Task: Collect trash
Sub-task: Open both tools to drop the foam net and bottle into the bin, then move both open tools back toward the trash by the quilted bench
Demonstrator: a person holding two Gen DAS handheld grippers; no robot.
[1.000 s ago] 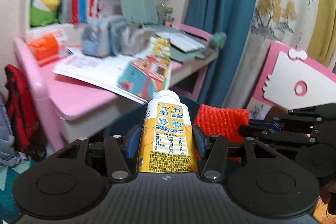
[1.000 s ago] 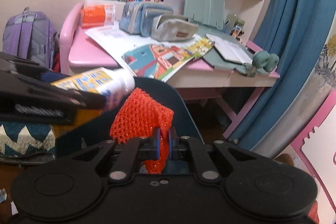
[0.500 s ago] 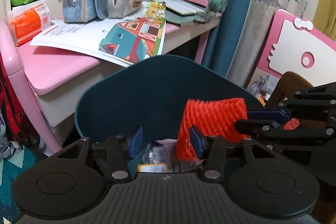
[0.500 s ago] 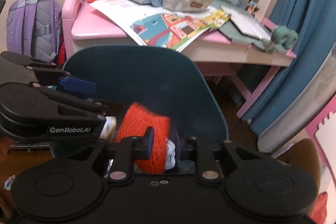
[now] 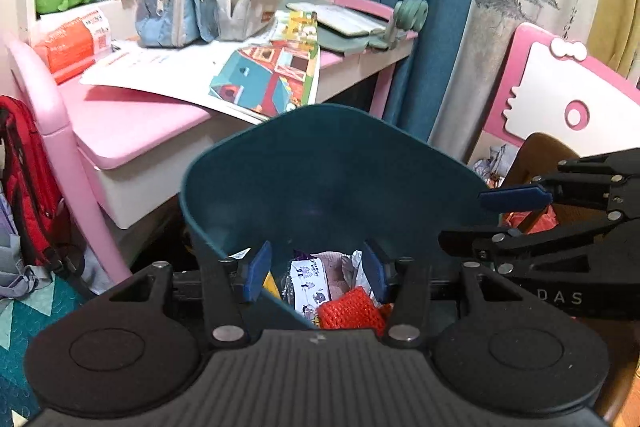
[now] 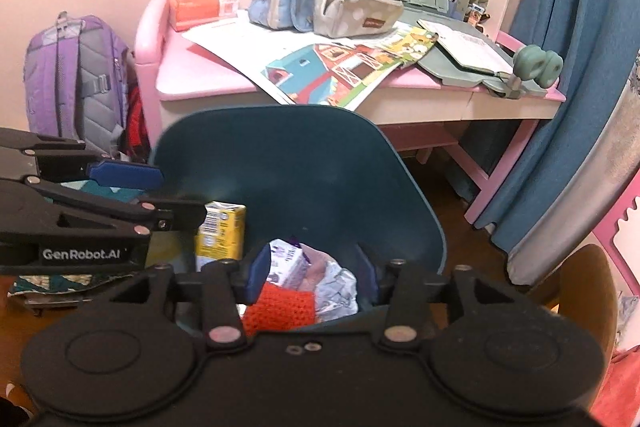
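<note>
1. Inside the teal trash bin (image 6: 304, 179), against its left wall, only the right wrist view shows the yellow milk carton (image 6: 220, 231).
2. Both views show the orange knitted piece (image 5: 352, 311) on wrappers (image 5: 310, 281) at the bin's bottom.
3. Left gripper (image 5: 316, 273) gapes empty; right gripper (image 6: 312, 277) is opening, gripping nothing.

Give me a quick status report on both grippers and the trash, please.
Left gripper open, empty. Right gripper opening, orange net loose below it in the bin. Yellow carton in there too. Nothing in the way.

Bin (image 6: 420, 211) floor hidden under trash; red mesh (image 6: 280, 307) partly hidden.
</note>
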